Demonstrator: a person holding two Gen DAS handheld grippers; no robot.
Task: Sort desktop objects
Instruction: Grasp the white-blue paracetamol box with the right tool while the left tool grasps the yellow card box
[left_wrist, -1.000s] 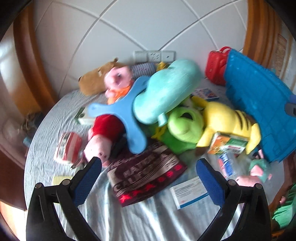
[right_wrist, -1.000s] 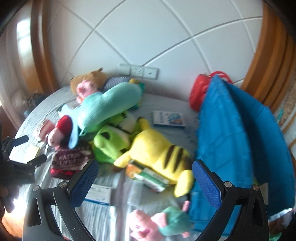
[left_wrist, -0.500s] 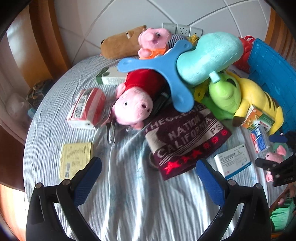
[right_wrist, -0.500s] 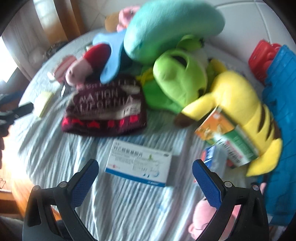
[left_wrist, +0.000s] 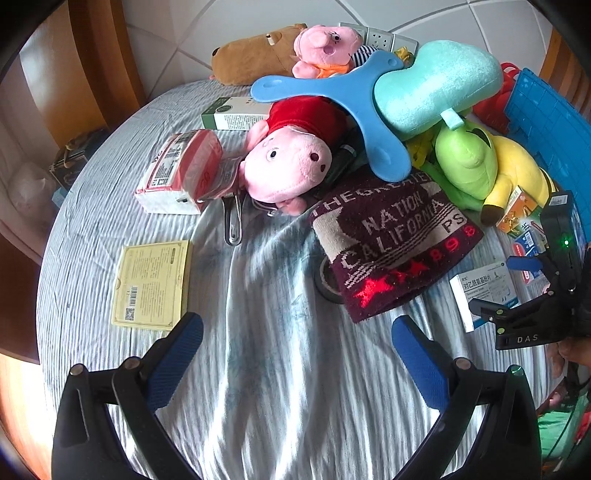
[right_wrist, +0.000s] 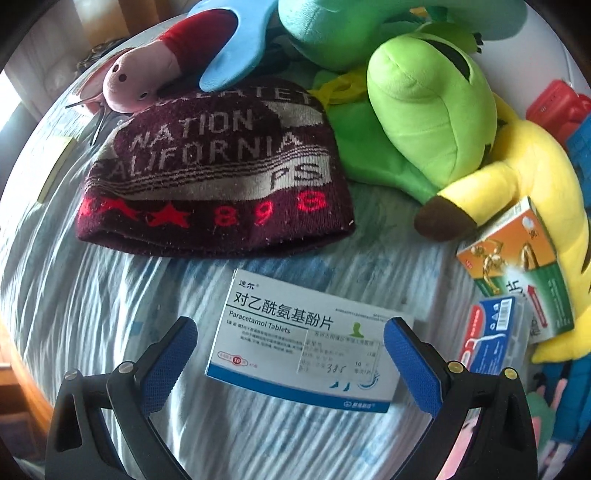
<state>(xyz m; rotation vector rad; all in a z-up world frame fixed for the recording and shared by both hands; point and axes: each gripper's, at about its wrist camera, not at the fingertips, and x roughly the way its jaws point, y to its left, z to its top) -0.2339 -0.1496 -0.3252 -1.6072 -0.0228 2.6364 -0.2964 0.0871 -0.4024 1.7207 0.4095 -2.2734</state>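
Observation:
A white-and-blue paracetamol box lies flat on the striped cloth, and my right gripper stands open low over it, one blue finger on each side of the box. The left wrist view shows that same box at the right edge, with the right gripper above it. My left gripper hangs open over bare cloth with nothing between its fingers. A maroon knit hat lies just beyond it. A pink pig plush lies further back.
Plush toys pile at the back: teal, green, yellow. A blue basket stands at the right. A yellow card, a red-white packet, a green-white box and an orange-green box lie around.
My right gripper has dropped closer, and the paracetamol box now lies between its fingers. The left gripper has edged nearer the cloth, and the right gripper shows more fully at its right edge.

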